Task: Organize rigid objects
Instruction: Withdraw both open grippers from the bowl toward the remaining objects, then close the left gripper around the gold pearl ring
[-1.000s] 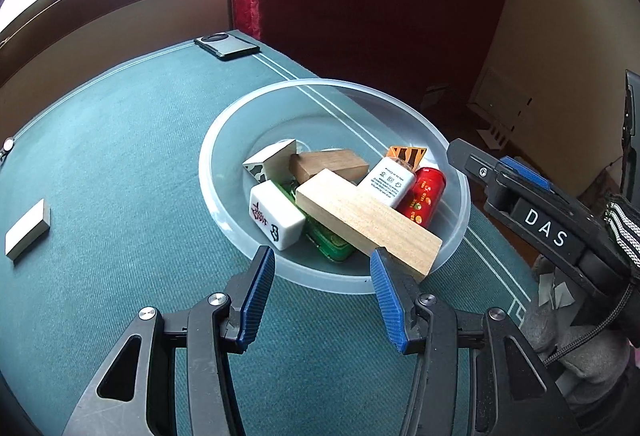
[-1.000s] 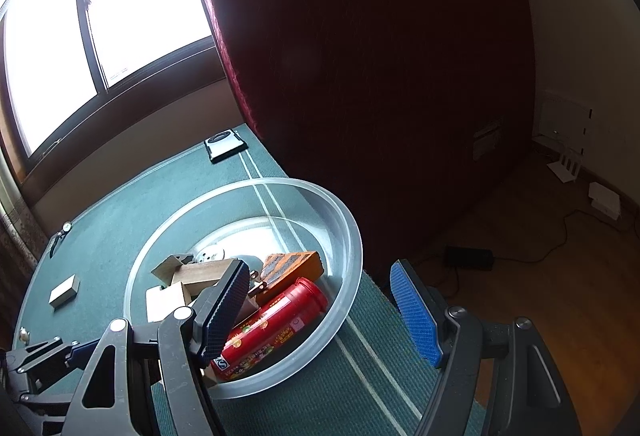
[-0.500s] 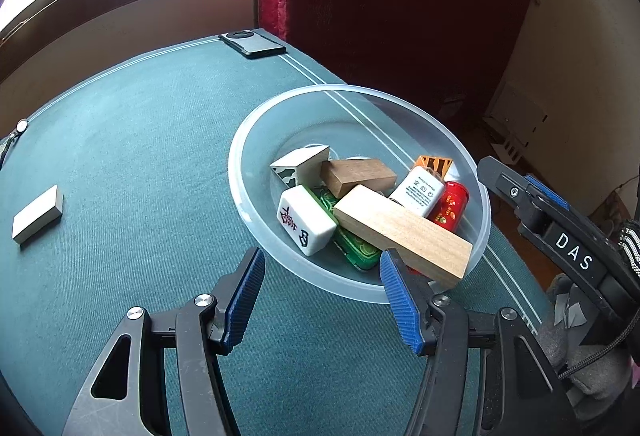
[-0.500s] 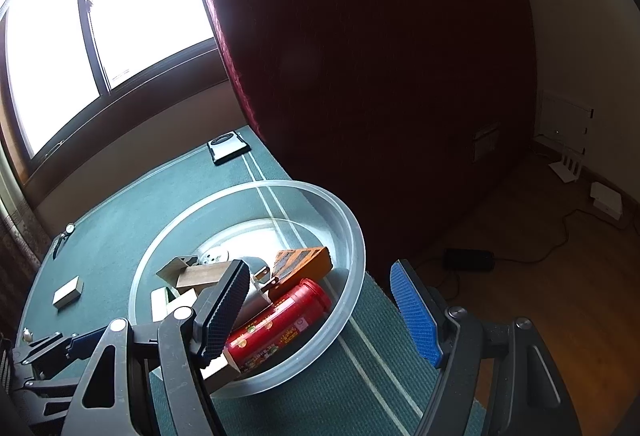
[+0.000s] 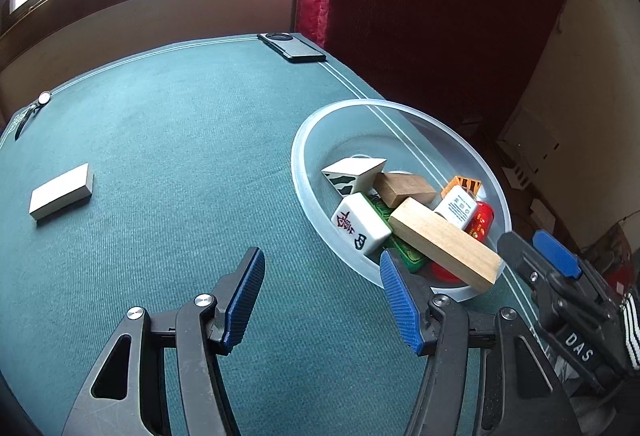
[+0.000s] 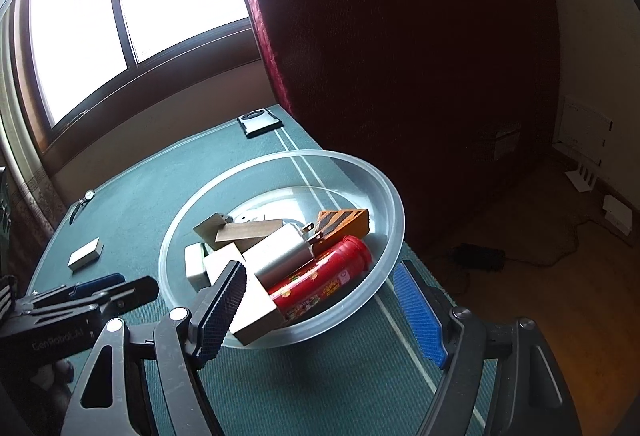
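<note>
Translucent round plastic bowl (image 5: 304,172) with blocks lies right of the left gripper (image 5: 320,300), whose empty jaws stand apart over open green felt table (image 5: 168,140). Only the right view shows the right gripper (image 6: 320,316), jaws just widened, astride the bowl's near rim, gripping nothing. A small white block (image 5: 60,190) lies far left.

left gripper (image 5: 322,296): held open over bare counter (image 5: 180,140), nothing between jaws | bowl (image 5: 316,132): seen right, filled with blocks, tile (image 5: 358,222), red can (image 5: 480,220) | block (image 5: 60,190): lying alone far left | phone (image 5: 292,47): at far edge
</note>
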`<state>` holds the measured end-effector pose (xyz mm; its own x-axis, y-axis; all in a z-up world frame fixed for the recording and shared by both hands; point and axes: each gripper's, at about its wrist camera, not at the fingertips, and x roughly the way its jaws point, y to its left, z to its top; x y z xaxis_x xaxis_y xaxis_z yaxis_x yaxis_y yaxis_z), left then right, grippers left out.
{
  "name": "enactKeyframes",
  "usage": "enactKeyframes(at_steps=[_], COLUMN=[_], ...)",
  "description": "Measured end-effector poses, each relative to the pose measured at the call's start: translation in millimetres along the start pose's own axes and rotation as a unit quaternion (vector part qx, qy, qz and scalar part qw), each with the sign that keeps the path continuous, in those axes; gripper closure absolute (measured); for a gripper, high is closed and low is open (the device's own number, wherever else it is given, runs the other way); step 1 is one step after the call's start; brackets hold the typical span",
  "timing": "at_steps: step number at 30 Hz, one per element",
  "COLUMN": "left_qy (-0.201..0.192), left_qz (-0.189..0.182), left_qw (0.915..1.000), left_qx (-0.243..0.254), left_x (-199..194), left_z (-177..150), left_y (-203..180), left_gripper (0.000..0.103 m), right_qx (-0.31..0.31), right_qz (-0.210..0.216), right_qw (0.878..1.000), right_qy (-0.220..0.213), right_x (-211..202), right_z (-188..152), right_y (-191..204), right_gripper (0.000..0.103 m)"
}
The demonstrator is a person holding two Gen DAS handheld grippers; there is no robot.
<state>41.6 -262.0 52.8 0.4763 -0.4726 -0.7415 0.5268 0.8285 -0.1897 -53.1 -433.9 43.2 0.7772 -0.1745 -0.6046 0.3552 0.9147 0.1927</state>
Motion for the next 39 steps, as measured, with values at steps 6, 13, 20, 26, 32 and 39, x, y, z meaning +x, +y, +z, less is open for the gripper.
enactKeyframes(at_steps=[6, 13, 20, 26, 32, 39], left_qy=[-0.005, -0.009, -0.012, -0.014, -0.019, -0.032], left_qz=[0.001, 0.003, 0.006, 0.016, 0.032, 0.062], left_qw=[0.9999, 0.9995, 0.9986, 0.997, 0.9936, 0.9861], left_qx=[-0.013, -0.03, -0.051, -0.074, -0.107, -0.151], left_x=[-5.8, -10.8, -15.5, -17.2, -21.9, -35.4], left_z=[-0.1, -2.5, -6.7, -8.7, -16.2, -27.3], left_y=[11.2, 25.6, 42.4, 63.4, 93.0, 140.1], left_gripper=[0.042, 0.042, 0.042, 0.042, 0.042, 0.042], right_qx=[-0.039, -0.06, -0.045, -0.048, -0.057, -0.081], right_qz=[0.004, -0.021, -0.043, -0.038, -0.018, 0.024], right_qw=[0.999, 0.998, 0.998, 0.998, 0.998, 0.996], right_qy=[0.014, 0.021, 0.011, -0.002, -0.024, -0.031], right_x=[0.4, 7.1, 10.5, 7.8, 0.5, 0.0], right_z=[-6.0, -5.1, 6.0, 11.3, 16.3, 16.9], right_y=[11.8, 12.5, 8.9, 20.7, 43.7, 84.3], right_gripper=[0.022, 0.019, 0.019, 0.019, 0.019, 0.019])
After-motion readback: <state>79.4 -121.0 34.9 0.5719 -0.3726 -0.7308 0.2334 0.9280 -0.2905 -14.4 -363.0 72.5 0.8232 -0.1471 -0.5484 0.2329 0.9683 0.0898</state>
